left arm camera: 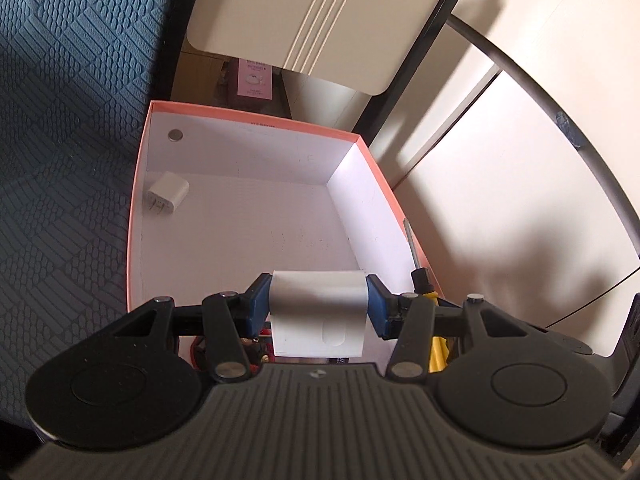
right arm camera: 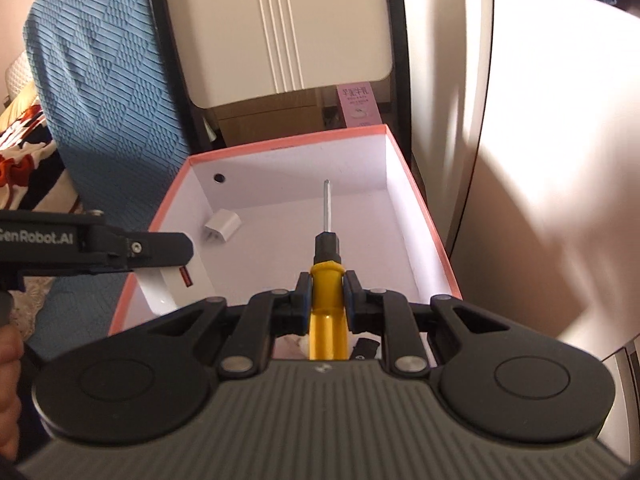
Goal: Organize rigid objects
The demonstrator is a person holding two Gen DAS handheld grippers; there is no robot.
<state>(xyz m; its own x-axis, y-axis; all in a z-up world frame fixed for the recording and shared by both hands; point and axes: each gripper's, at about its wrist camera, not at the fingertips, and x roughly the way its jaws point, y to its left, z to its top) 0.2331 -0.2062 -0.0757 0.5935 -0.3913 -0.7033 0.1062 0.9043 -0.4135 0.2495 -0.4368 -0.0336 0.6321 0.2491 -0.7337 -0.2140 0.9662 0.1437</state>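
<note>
The left gripper (left arm camera: 319, 304) is clamped on a white rectangular plastic block (left arm camera: 319, 312), its blue pads pressing both side faces, and holds it above the near end of an open cardboard box with a salmon-pink rim and white inside (left arm camera: 256, 120). The right gripper (right arm camera: 327, 296) is clenched narrowly on the yellow handle of a screwdriver with a black collar and thin steel shaft (right arm camera: 326, 276), whose tip points toward the far wall of the box. A small white plug-in charger (left arm camera: 168, 193) lies on the box floor in the far left corner. Only the right wrist view shows the left gripper from the side, with a red mark on the block's end face (what it is I cannot make out) and a sliver of the person's hand (right arm camera: 8, 356) at the left edge. In the left wrist view the screwdriver is mostly hidden behind the gripper's linkage.
</note>
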